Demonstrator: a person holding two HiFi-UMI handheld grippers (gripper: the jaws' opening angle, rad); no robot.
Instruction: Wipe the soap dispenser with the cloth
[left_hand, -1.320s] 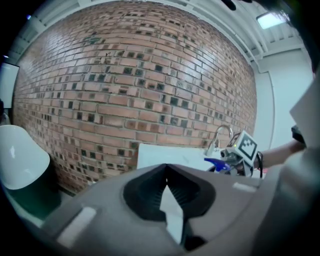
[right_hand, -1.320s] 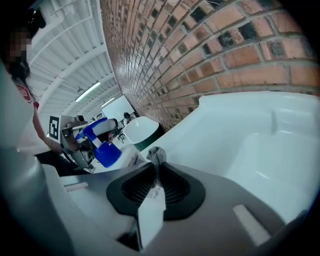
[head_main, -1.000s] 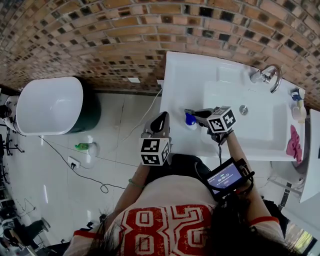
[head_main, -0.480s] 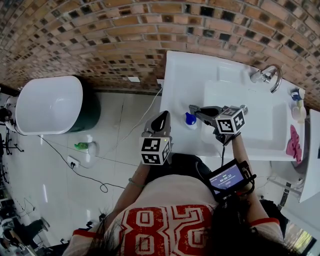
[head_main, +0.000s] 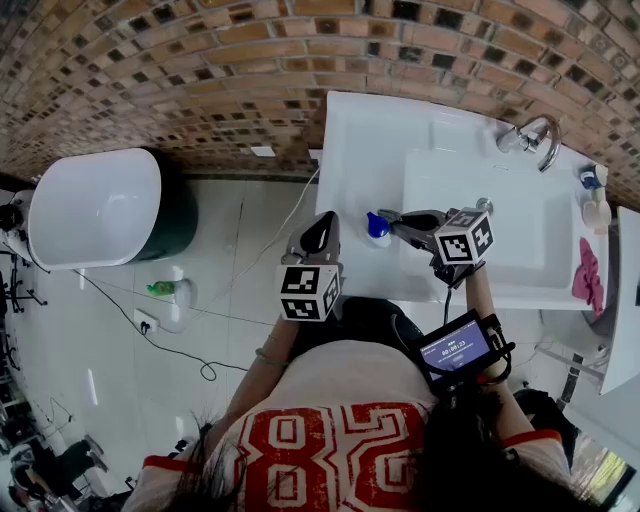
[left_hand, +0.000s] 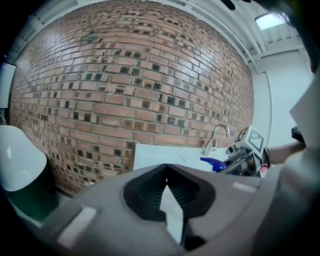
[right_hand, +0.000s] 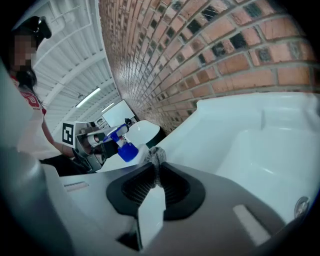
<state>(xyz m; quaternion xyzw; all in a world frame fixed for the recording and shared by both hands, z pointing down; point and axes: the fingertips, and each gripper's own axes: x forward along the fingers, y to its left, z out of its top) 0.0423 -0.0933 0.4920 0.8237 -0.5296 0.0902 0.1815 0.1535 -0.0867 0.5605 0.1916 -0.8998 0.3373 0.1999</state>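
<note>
In the head view, the soap dispenser (head_main: 376, 227) with its blue head stands on the white sink surface (head_main: 355, 150), near the near-left edge and left of the basin. The right gripper (head_main: 392, 218) reaches in from the right, its tips just beside the dispenser's right side; contact can't be told here. The left gripper (head_main: 322, 228) hangs off the surface's near-left edge, over the floor, apart from the dispenser. A faucet (head_main: 532, 141) is at the far right and a pink rag (head_main: 586, 272) lies on the right rim. Against a second ago, the right gripper has backed off to the right: its tips sat over the blue head then and are beside it now. The left gripper has barely shifted.

In the left gripper view, the left gripper (left_hand: 166, 169) has its jaws pressed together with nothing between them. The dispenser's blue head (left_hand: 214, 163) shows far right on the sink, beyond the tips, with the right gripper (left_hand: 246, 152) next to it.

In the right gripper view, the right gripper (right_hand: 154, 169) has its jaws pinching a small grey cloth (right_hand: 154, 155), which bunches out past the tips. The dispenser (right_hand: 126, 149) sits just left of and beyond the cloth, very close; touching or not can't be told. The left gripper (right_hand: 82, 139) shows farther left.
</note>
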